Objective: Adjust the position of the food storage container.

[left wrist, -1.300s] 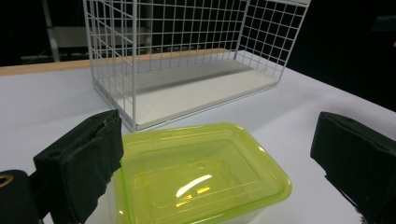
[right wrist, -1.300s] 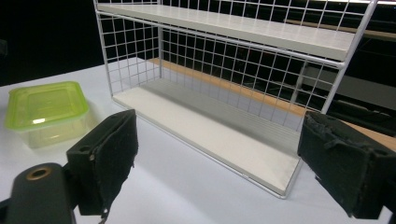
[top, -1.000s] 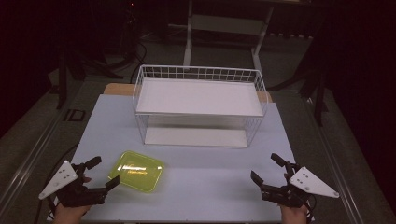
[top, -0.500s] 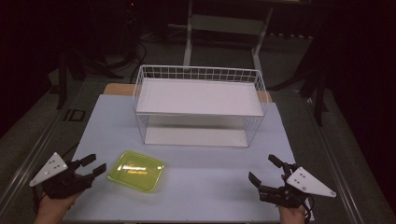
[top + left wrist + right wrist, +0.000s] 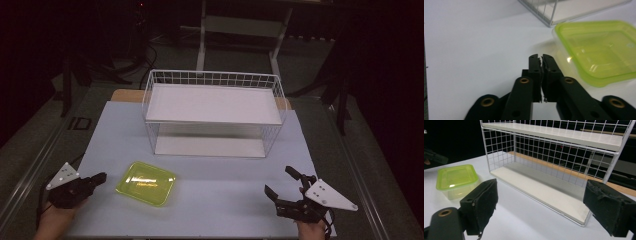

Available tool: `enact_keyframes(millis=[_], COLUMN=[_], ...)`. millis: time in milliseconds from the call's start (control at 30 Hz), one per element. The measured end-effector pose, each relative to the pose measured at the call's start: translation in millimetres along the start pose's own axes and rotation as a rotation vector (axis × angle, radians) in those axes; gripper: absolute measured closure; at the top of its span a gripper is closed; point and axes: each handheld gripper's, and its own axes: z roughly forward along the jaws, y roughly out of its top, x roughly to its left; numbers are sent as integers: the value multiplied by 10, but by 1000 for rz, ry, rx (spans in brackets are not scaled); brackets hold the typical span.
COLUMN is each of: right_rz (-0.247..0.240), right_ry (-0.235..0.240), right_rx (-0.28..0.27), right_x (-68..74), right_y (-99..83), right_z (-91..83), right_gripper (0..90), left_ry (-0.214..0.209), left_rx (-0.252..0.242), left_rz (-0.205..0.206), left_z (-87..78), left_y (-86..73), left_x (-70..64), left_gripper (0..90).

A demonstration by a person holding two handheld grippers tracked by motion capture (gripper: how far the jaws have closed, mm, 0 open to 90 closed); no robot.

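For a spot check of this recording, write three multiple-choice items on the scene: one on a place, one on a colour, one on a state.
1. Where does the lidded box lie?
A. on the rack's top shelf
B. on the table in front of the rack, toward the left
C. inside the rack's lower shelf

2. What colour is the box's lid?
A. yellow-green
B. red
C. blue

3. How do the left hand-held gripper's jaws stand?
A. wide open
B. shut on the box
C. shut on nothing

Key: 1 B, the box rests on the table, apart from the wire rack. 2 A, the lid is translucent yellow-green. 3 C, the jaws meet beside the box.
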Motion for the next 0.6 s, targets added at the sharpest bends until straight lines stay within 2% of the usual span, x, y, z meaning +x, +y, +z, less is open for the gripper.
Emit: enact_keyframes(millis=[33,67,267,300,400,600], right_rz=[1,0,2,2,2,3], right_ry=[0,0,0,1,1,4], right_rx=[1,2,3,4,4,5], right_x=[0,1,-2,-3,-3,-5], right_y=[-1,-1,-5,-4,-5,-5], right_z=[1,1,1,1,-2,1], right_gripper=[125,125,125,125,125,125], left_ry=[0,12,-2,-31,-53,-78], left_rx=[0,24,82,88,98,108], left_rz=[0,6,44,44,39,65], left_z=[0,44,151,179,203,242], left_y=[0,4,4,1,1,17], left_x=[0,-9,-80,-95,-119,-212], left_gripper=[900,900,900,900,900,900])
